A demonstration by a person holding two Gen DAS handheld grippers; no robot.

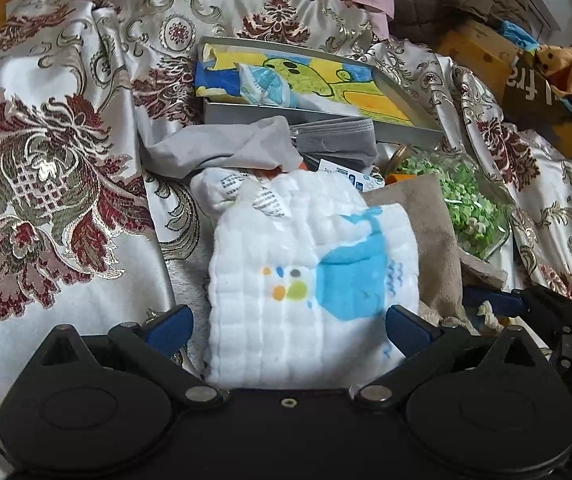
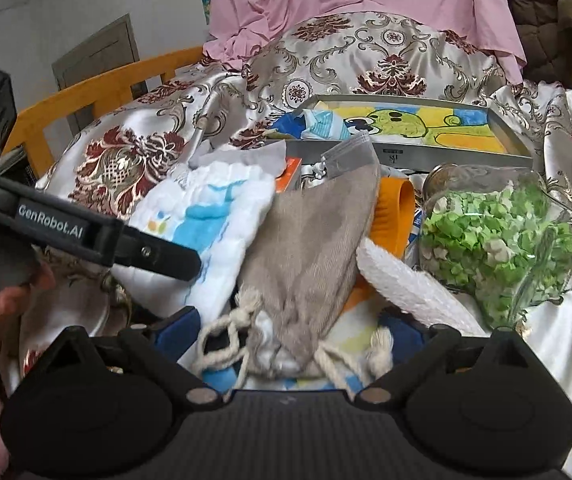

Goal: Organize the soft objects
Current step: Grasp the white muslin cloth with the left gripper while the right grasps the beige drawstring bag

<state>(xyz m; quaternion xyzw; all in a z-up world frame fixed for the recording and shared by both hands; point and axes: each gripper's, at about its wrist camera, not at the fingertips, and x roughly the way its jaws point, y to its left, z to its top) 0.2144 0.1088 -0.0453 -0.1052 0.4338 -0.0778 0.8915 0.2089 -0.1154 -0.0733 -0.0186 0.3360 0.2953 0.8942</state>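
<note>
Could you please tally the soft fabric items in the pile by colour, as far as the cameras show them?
White with blue print: 1, quilted cloth
Beige: 1, drawstring pouch
Grey: 2, thin cloth, folded band
White fluffy: 1, towel
Total: 5

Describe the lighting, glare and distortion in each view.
Left wrist view: soft daylight, shiny glare on the satin cover, strong fisheye bending at the edges, white cloth between the left gripper fingers looks bright but sharp. Right wrist view: dimmer, reflections on the clear bag of green pieces, right gripper and near drawstring pouch slightly soft.
</note>
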